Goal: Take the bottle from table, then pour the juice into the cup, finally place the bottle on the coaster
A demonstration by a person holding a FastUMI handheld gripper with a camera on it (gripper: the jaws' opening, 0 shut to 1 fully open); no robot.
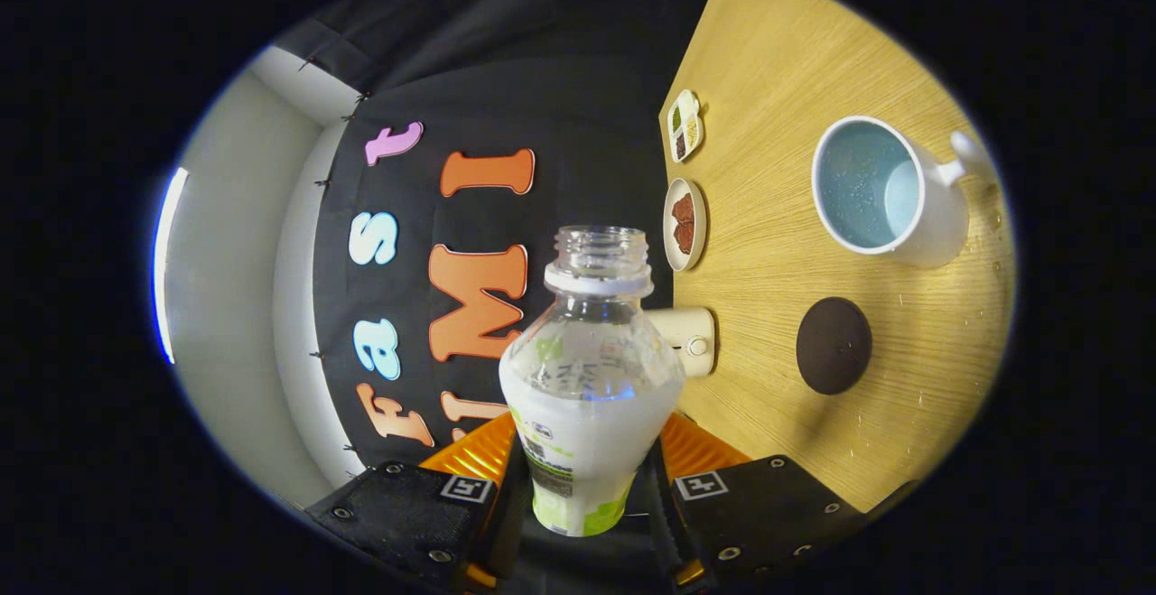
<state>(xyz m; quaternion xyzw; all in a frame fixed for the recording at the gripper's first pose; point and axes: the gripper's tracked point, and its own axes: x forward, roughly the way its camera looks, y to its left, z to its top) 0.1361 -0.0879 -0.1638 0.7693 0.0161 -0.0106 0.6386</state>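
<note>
My gripper (580, 478) is shut on a clear plastic bottle (591, 369), both fingers pressing on its lower body. The bottle has no cap, a white neck ring and a green and white label, and white juice fills its lower half. The view is rolled sideways, so the wooden table (777, 62) stands to the right of the fingers. On it a white cup (880, 189) with a handle lies beyond the bottle's mouth and to the right; its inside looks pale blue with small drops. A dark round coaster (834, 345) lies on the table nearer the fingers than the cup.
A small plate with brown food (684, 223) and a divided dish of seeds (685, 125) sit near the table's back edge. A cream-coloured object with a knob (686, 340) stands right behind the bottle. The black cloth wall hangs to the left.
</note>
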